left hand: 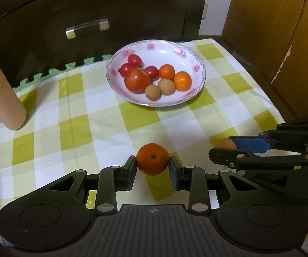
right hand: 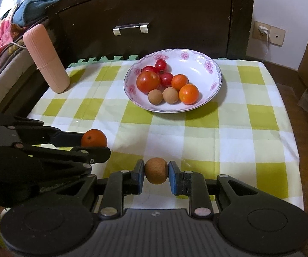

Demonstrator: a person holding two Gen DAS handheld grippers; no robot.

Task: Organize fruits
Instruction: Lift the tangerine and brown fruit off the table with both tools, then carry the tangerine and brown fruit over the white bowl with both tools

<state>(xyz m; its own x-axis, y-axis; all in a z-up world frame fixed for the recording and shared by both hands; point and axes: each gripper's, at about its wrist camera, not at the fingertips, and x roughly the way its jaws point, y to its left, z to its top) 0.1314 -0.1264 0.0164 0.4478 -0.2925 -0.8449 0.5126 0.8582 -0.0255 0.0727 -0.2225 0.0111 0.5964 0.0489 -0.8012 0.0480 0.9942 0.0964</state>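
My left gripper (left hand: 153,167) has its jaws set narrow around an orange (left hand: 152,159): the left pad touches the peel, and on the right I cannot tell whether a sliver of gap is left. My right gripper (right hand: 156,172) brackets a small brown fruit (right hand: 156,170), both blue pads (right hand: 172,180) against or just off its sides. Both fruits sit at the near edge of the checked cloth (left hand: 102,126), well apart from the bowl (left hand: 188,51), which stands toward the far side and holds tomatoes (left hand: 137,80), two oranges and two brown fruits. From the left wrist I see the right gripper side-on at the right edge, the brown fruit only peeking out behind its blue pad, plus wooden cabinets at far right. From the right wrist I see the left gripper at the left edge with the orange at its tips, a wall socket (right hand: 263,30) with a white plug, and bedding at far left. A pink ribbed cylinder (right hand: 47,60) stands at the cloth's far-left corner.
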